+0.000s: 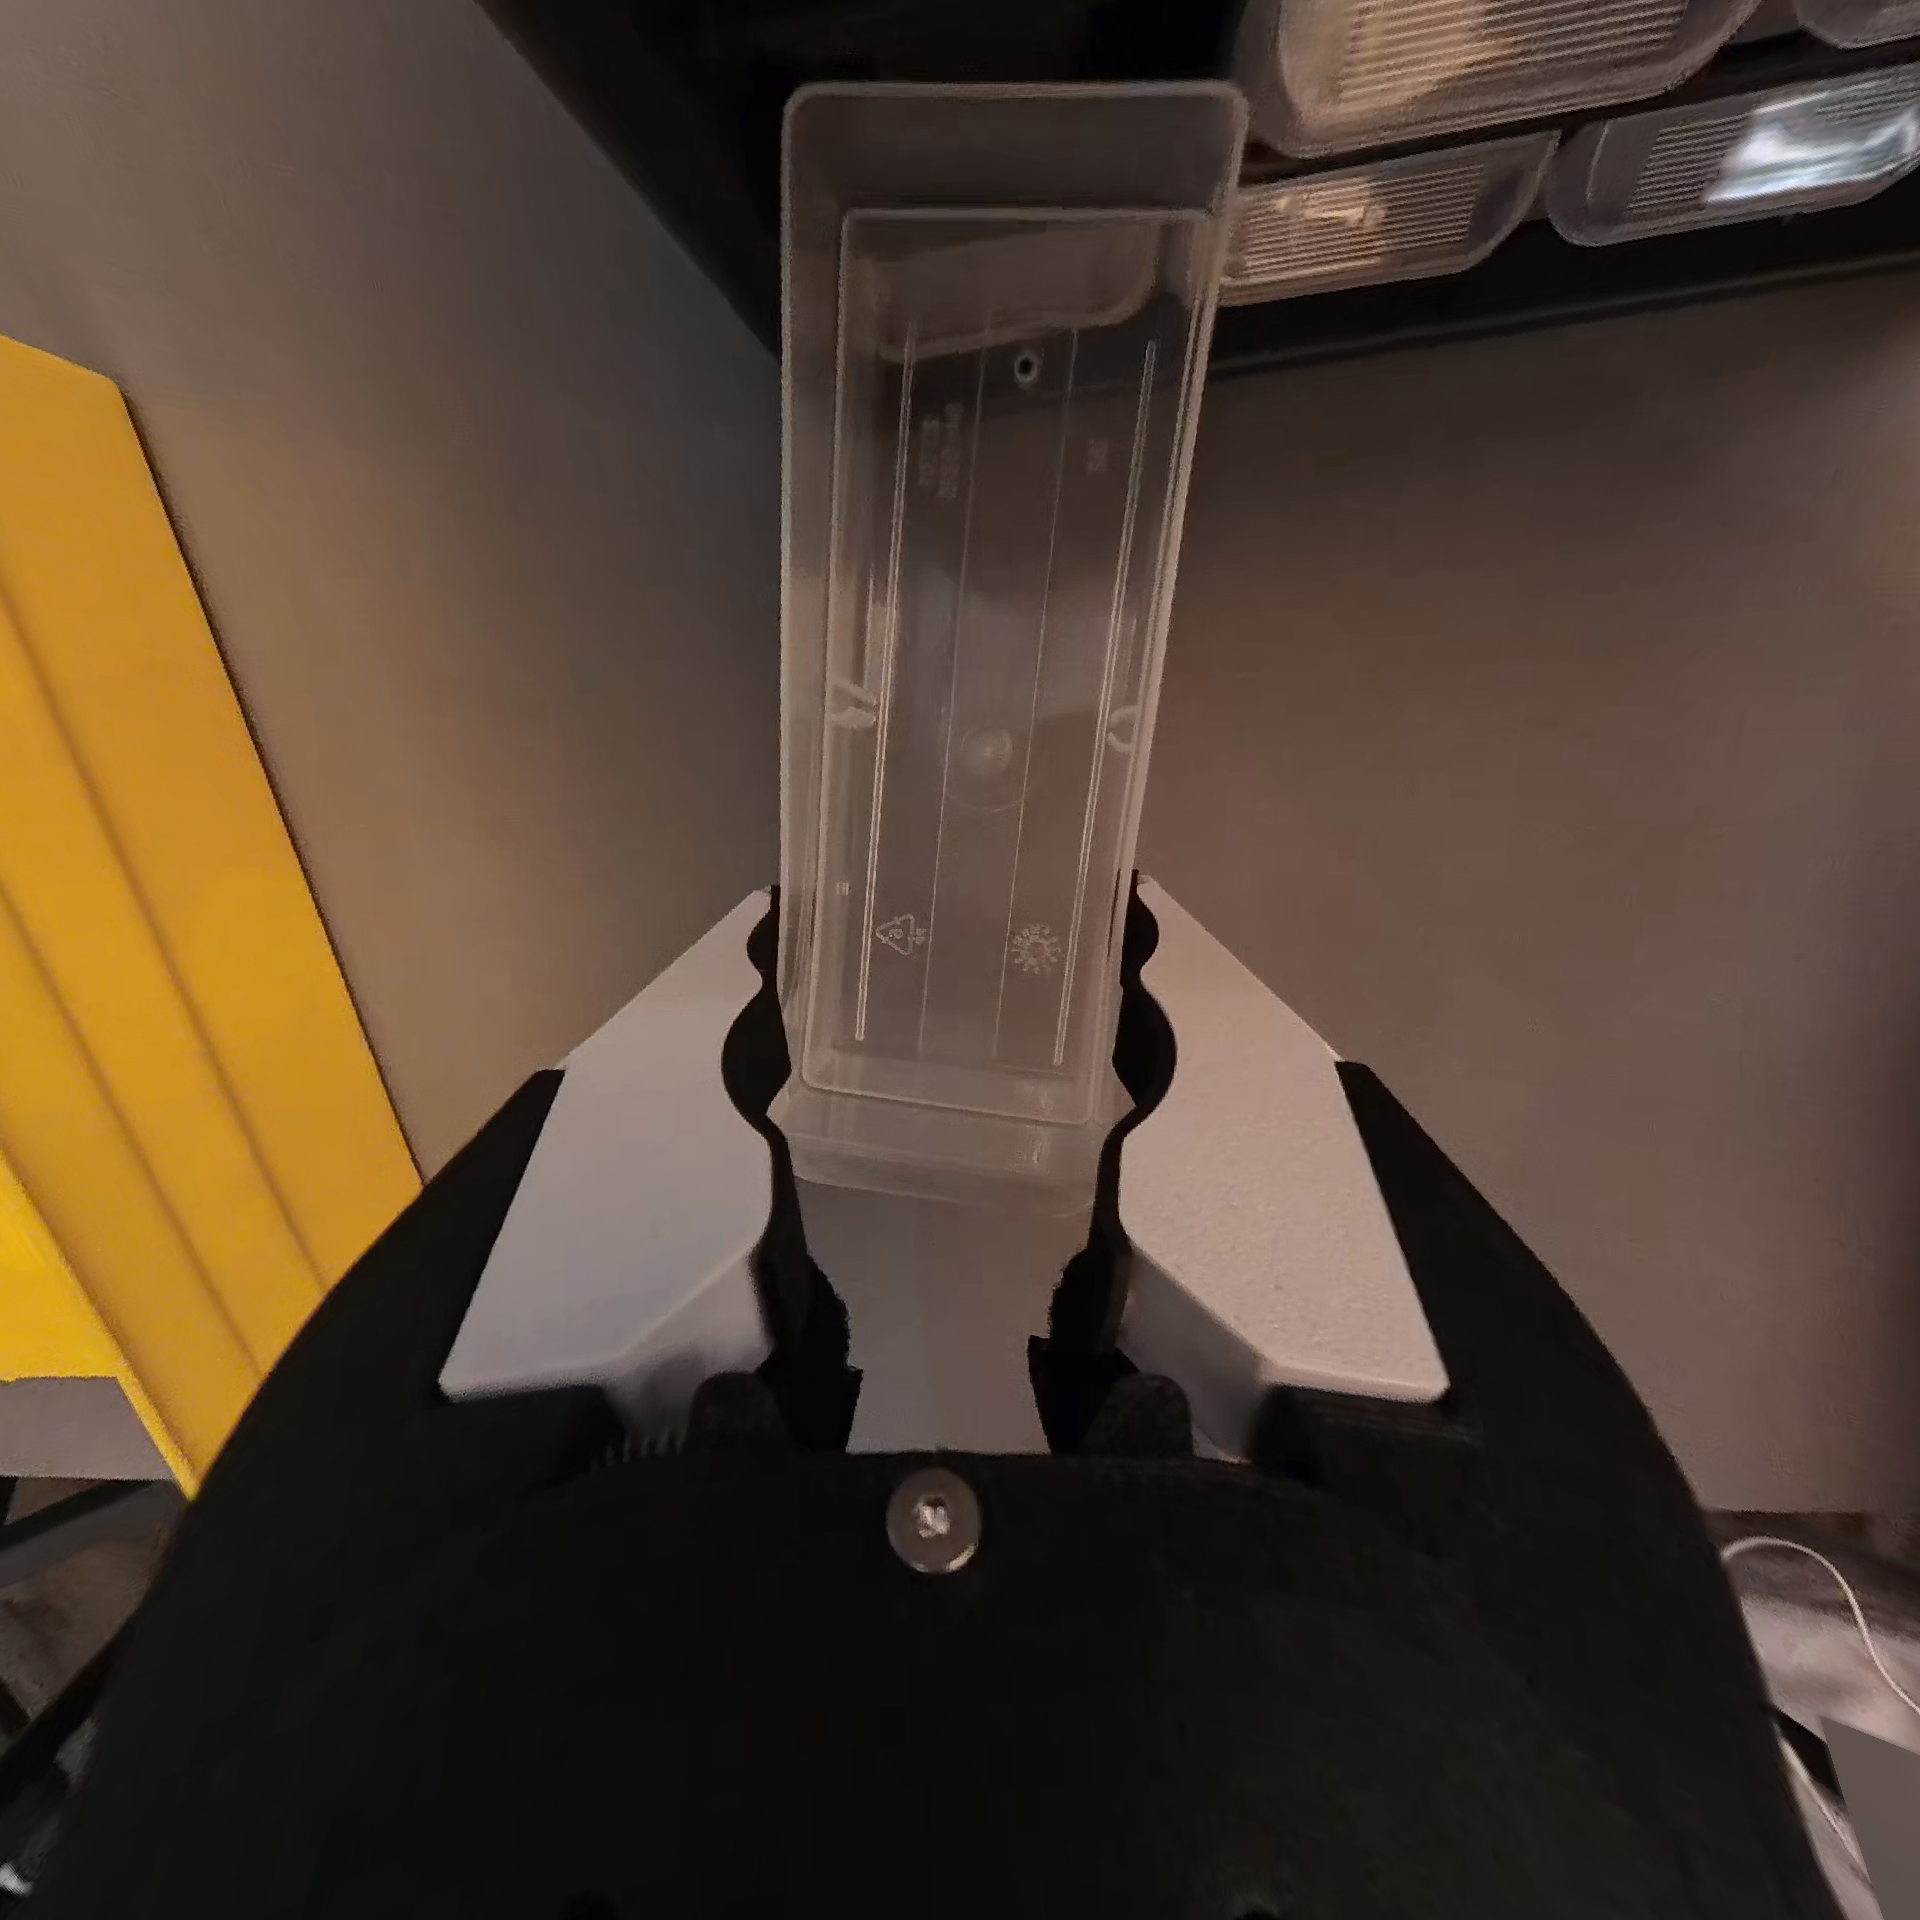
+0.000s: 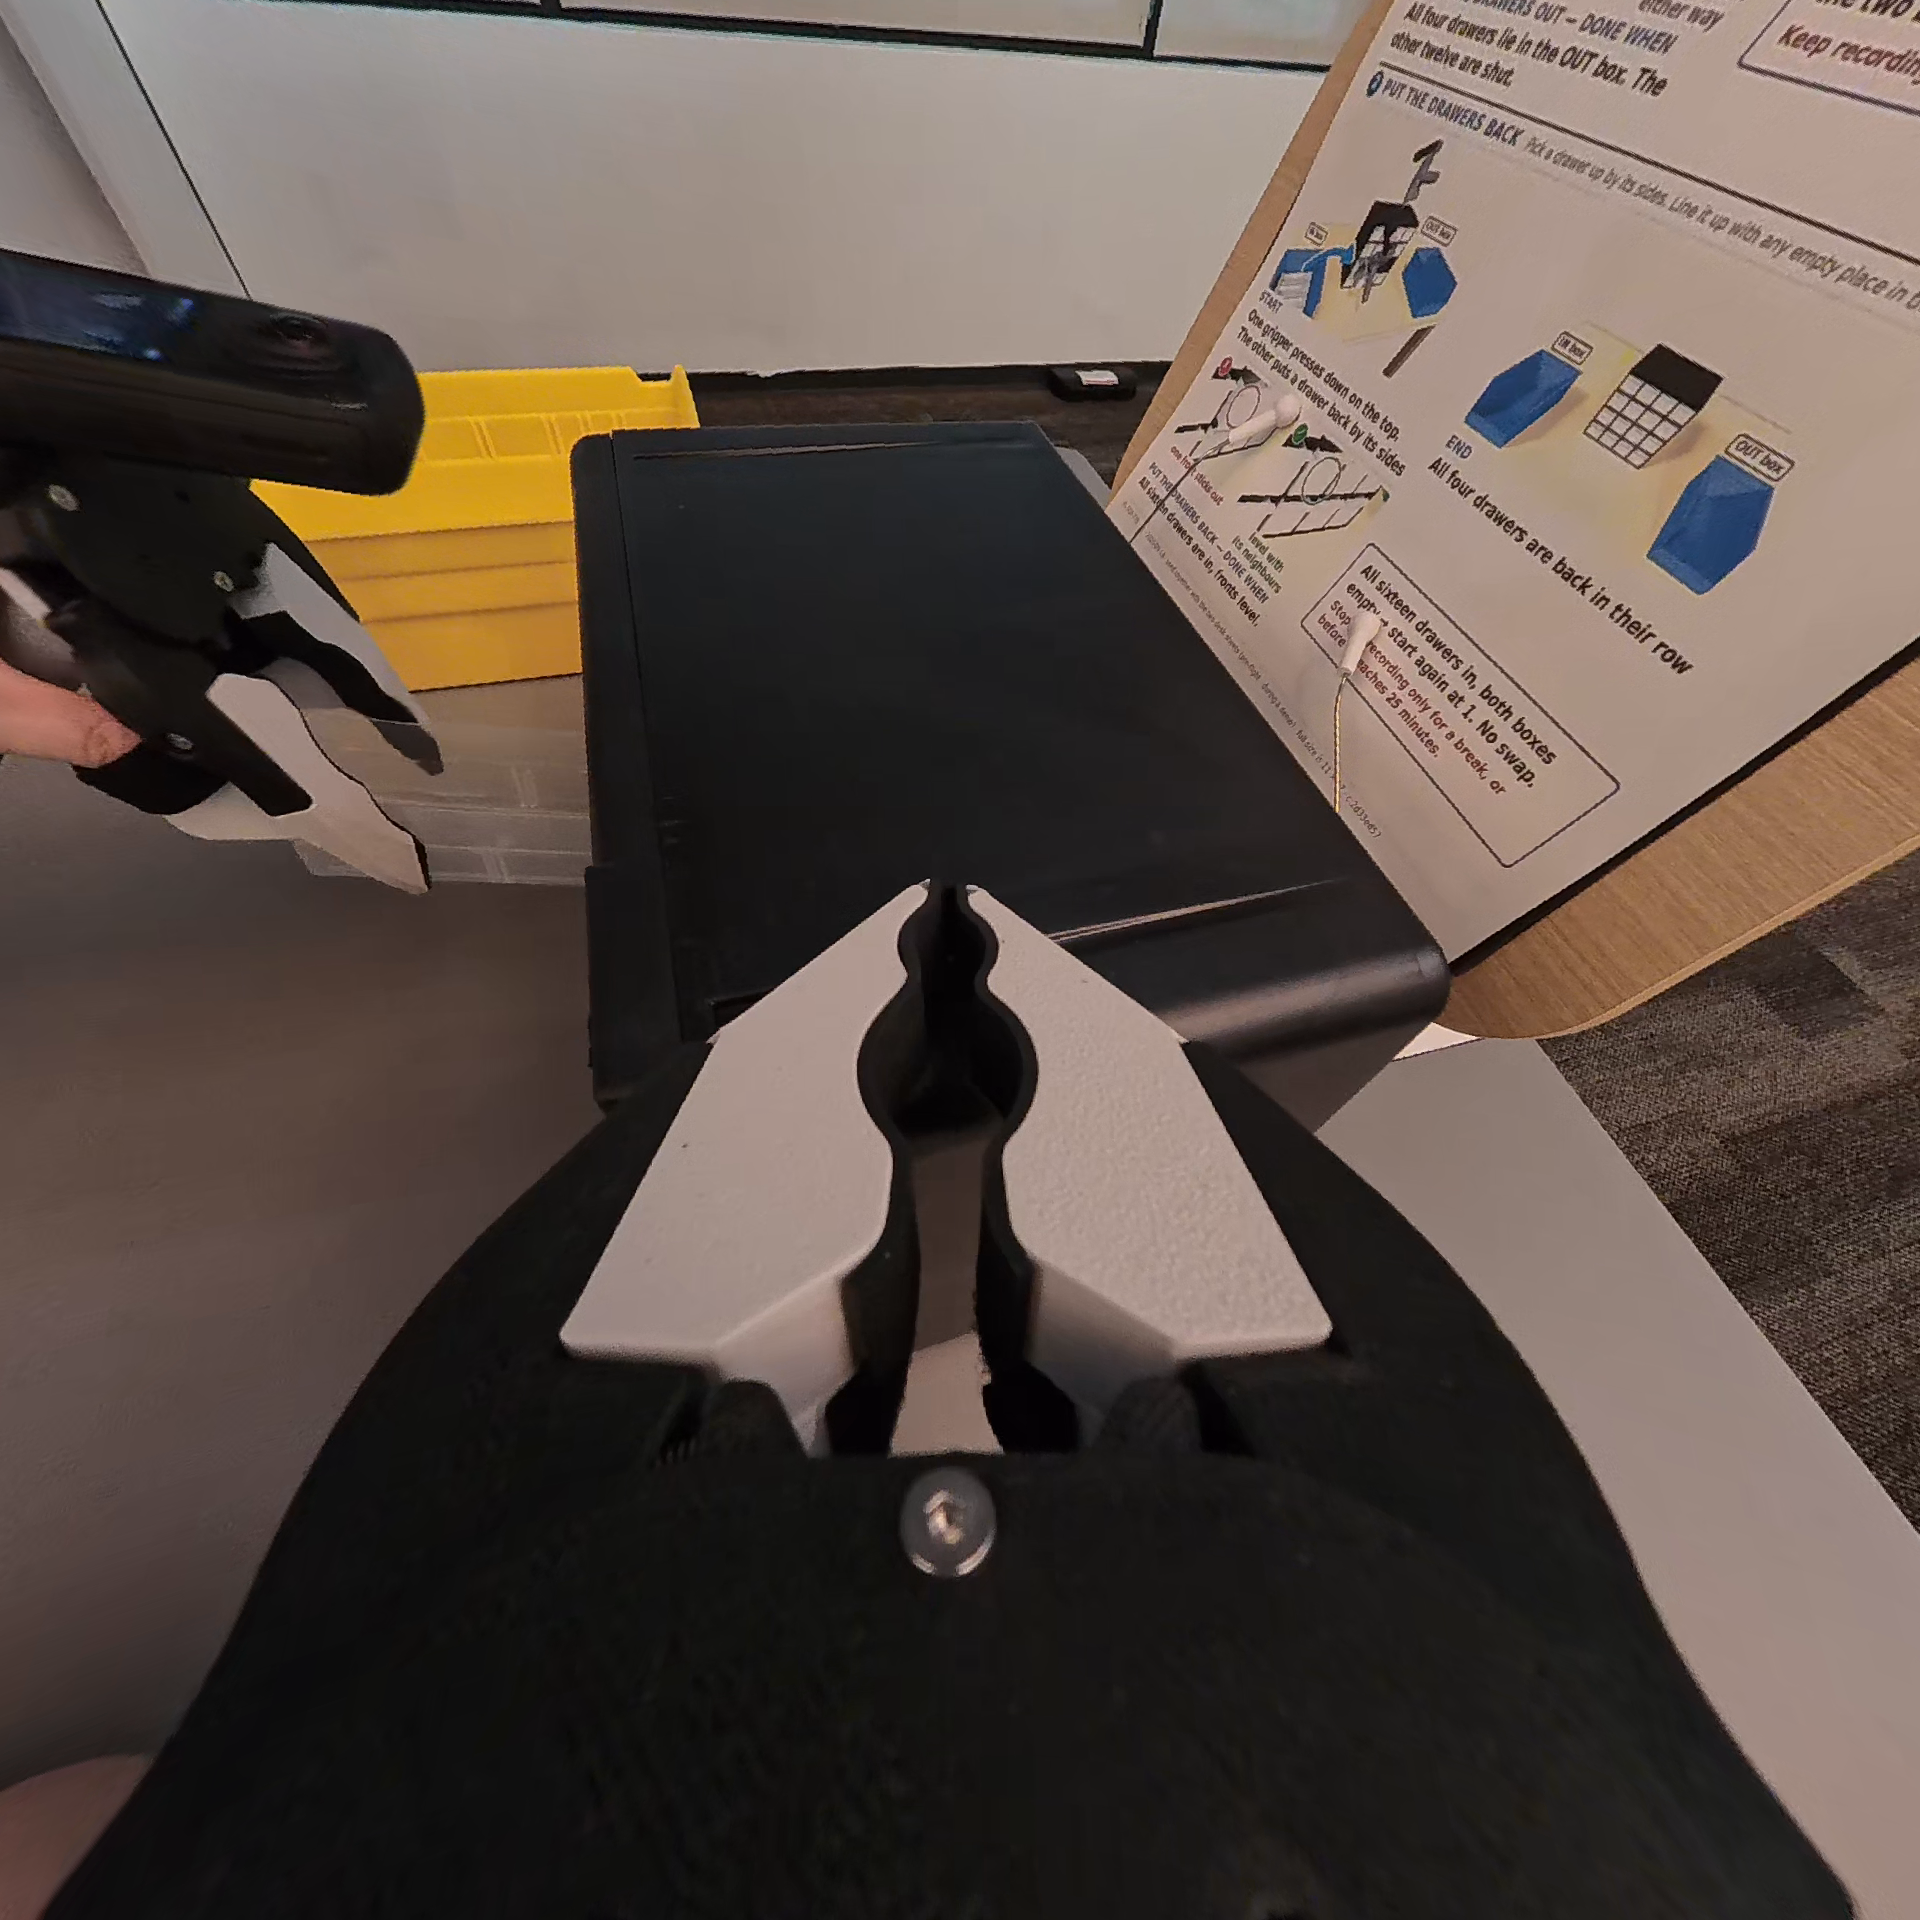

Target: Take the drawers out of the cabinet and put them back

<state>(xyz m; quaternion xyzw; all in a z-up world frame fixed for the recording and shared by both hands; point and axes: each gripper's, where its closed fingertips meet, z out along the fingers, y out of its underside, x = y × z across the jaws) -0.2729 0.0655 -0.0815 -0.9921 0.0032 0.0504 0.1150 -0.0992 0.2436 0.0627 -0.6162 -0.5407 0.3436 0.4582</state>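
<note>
Now the left gripper (image 1: pixel 945 997) clamps the clear drawer (image 1: pixel 997 582), which reaches toward twelve o'clock and holds nothing; the right gripper (image 2: pixel 945 896), fingers together, rests on the black cabinet (image 2: pixel 935 665).

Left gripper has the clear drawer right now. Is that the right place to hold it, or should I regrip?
Keep it. The left gripper clamps the clear drawer across its two long side walls near one end, approaching endwise. Those parallel walls suit the jaws, and the free end points toward the cabinet.

A grey desk (image 2: pixel 260 1091) carries a black cabinet (image 2: pixel 935 675), a yellow bin (image 2: pixel 499 561) behind it, and a leaning instruction board (image 2: pixel 1558 520).
</note>
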